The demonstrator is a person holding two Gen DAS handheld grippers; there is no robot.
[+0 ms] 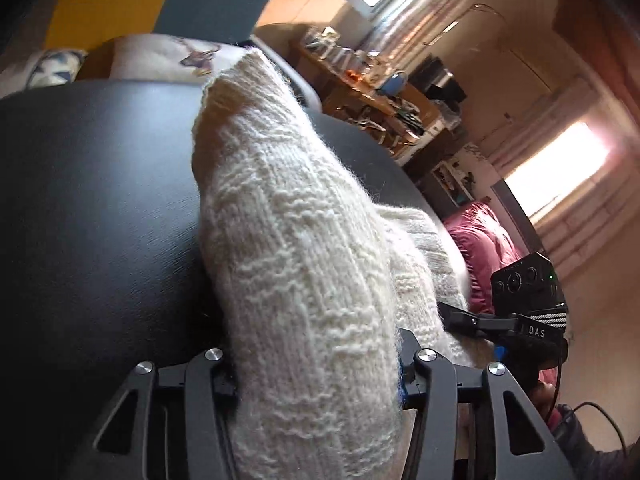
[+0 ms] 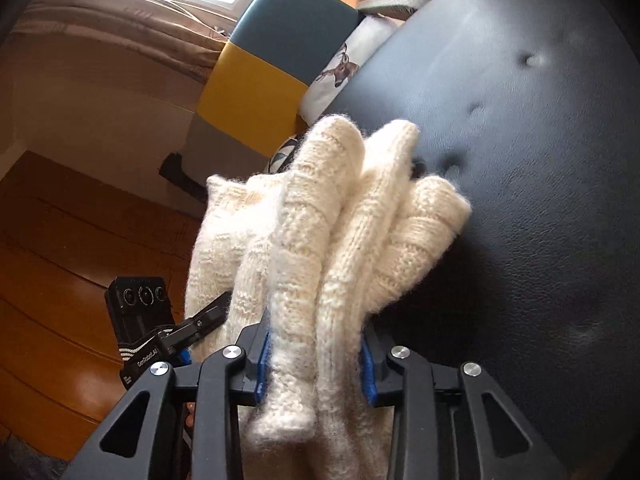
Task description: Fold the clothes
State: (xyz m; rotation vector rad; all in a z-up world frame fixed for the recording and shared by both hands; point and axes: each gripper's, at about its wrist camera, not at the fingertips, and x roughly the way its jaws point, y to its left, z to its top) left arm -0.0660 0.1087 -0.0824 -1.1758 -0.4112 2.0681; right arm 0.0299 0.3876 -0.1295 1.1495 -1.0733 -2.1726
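A cream knitted garment lies bunched on a black leather seat. My left gripper is shut on a thick fold of the knit, which hides the fingertips. In the right wrist view the same cream knit rises in several rolled folds against the black leather seat, and my right gripper is shut on it between blue pads. The right gripper shows at the lower right of the left wrist view, close to the knit's edge. The left gripper shows beside the knit in the right wrist view.
A teal and yellow cushion and a white pillow with a deer print lie behind the seat. A red cloth lies right of the seat. Cluttered wooden shelves stand further back. Wooden floor lies at the left.
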